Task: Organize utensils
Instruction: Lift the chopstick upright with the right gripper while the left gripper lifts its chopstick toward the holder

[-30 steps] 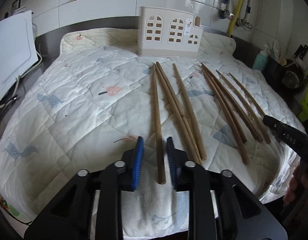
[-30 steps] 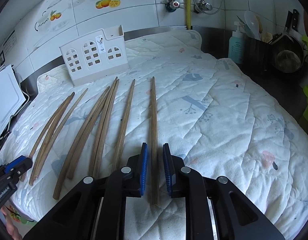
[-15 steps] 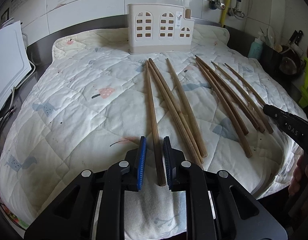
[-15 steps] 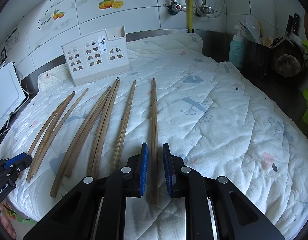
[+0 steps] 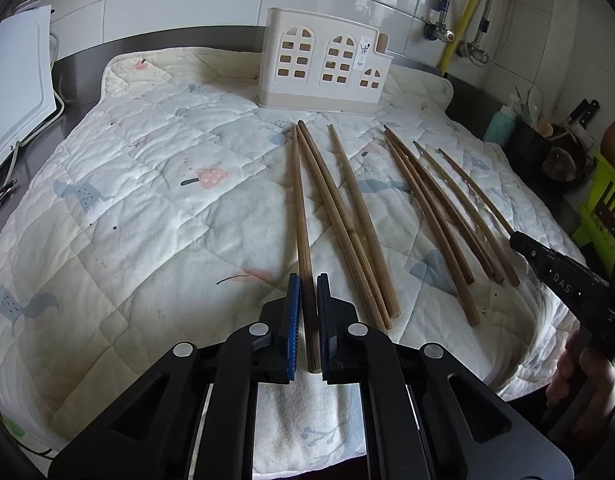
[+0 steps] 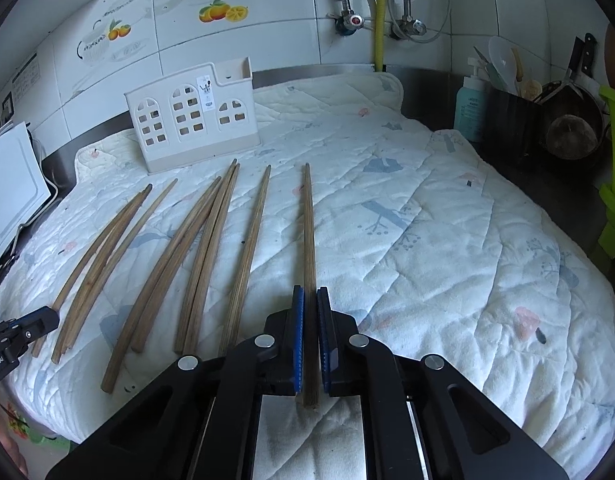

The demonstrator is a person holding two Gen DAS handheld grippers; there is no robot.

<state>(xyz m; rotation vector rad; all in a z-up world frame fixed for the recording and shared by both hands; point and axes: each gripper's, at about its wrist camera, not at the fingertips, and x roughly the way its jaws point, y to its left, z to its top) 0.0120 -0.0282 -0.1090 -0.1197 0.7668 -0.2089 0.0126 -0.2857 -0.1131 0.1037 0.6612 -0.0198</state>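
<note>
Wooden chopstick (image 5: 303, 216) | left gripper (image 5: 306, 304), right gripper (image 6: 310, 312) each just closed on one | end-grip: may pivot, slip

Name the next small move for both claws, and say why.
Probably lift both together. The left claw and right claw have just closed, each on the near end of a chopstick lying flat on the quilt; the holder stands beyond.

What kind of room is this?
Probably a kitchen: tiled wall with water pipes, a pan and a knife in the corner, chopsticks laid out by a holder.
</note>
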